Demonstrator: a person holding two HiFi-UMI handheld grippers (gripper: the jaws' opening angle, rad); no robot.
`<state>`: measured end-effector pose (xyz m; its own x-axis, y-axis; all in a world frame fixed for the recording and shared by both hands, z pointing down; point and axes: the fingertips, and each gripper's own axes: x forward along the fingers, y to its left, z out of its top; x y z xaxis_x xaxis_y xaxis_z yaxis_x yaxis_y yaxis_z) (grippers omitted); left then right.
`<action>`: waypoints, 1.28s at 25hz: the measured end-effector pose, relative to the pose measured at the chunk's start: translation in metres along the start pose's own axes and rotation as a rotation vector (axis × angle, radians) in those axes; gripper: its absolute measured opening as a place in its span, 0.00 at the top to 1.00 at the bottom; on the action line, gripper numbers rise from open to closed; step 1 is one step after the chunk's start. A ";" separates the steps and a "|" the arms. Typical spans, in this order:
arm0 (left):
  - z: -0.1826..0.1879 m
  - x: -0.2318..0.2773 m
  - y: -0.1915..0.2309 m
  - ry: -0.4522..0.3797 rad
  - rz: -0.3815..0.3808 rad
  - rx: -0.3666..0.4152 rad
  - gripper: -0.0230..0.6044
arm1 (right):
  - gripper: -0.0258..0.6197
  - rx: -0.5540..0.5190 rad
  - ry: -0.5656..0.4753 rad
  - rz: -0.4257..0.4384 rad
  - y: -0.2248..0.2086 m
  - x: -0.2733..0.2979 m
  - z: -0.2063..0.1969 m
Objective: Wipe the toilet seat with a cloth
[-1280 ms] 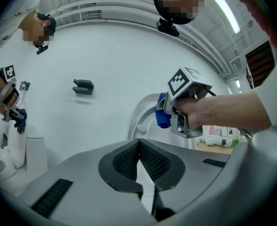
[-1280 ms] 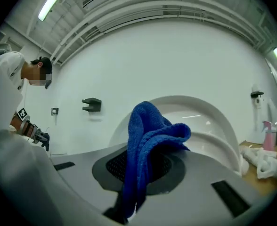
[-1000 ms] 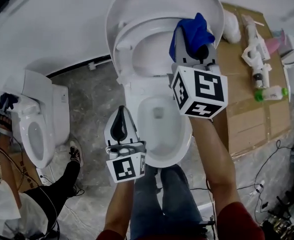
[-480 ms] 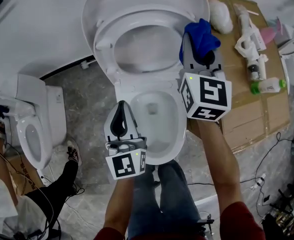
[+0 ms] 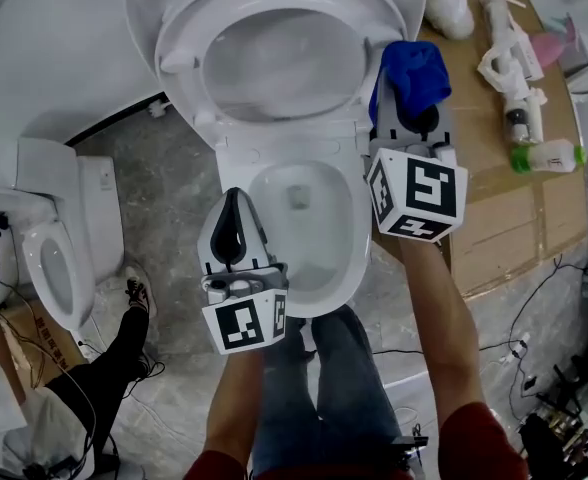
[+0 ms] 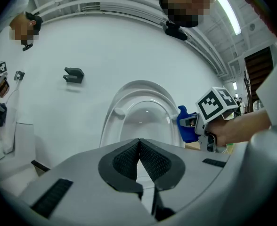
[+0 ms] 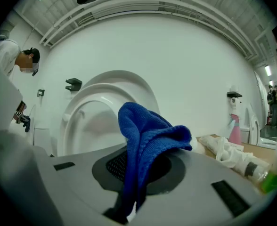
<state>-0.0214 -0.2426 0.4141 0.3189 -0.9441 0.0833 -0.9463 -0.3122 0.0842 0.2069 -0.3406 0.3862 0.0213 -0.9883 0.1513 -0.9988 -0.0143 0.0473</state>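
A white toilet stands below me with its seat (image 5: pixel 352 63) and lid raised against the wall and the bowl (image 5: pixel 304 228) open. My right gripper (image 5: pixel 407 93) is shut on a bunched blue cloth (image 5: pixel 412 76) (image 7: pixel 145 140), held just right of the raised seat's right edge. In the left gripper view the cloth (image 6: pixel 186 126) shows beside the seat (image 6: pixel 139 112). My left gripper (image 5: pixel 236 213) is shut with nothing in it, over the bowl's left rim; its pads meet in the left gripper view (image 6: pixel 139 154).
A cardboard sheet (image 5: pixel 494 183) lies right of the toilet with white bottles (image 5: pixel 514 88) and a crumpled white bag (image 5: pixel 446 3). A second toilet (image 5: pixel 59 258) stands at the left beside another person's leg (image 5: pixel 114 358). Cables run along the floor at bottom right.
Both grippers have sunk lower and the view has shifted so the toilet sits further left. The cloth has moved from in front of the raised seat to its right edge.
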 end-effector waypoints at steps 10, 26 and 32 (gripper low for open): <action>-0.044 0.002 0.009 0.026 0.010 0.000 0.94 | 0.87 0.011 0.096 0.011 0.012 0.008 -0.092; -0.109 -0.002 0.042 0.076 0.045 0.006 0.94 | 0.87 0.021 0.211 -0.012 0.035 0.029 -0.218; -0.117 0.000 0.049 0.084 0.050 0.005 0.94 | 0.87 0.023 0.279 -0.020 0.039 0.038 -0.252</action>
<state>-0.0613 -0.2451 0.5344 0.2749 -0.9463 0.1701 -0.9612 -0.2662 0.0726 0.1800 -0.3402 0.6428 0.0488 -0.9079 0.4164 -0.9987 -0.0393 0.0314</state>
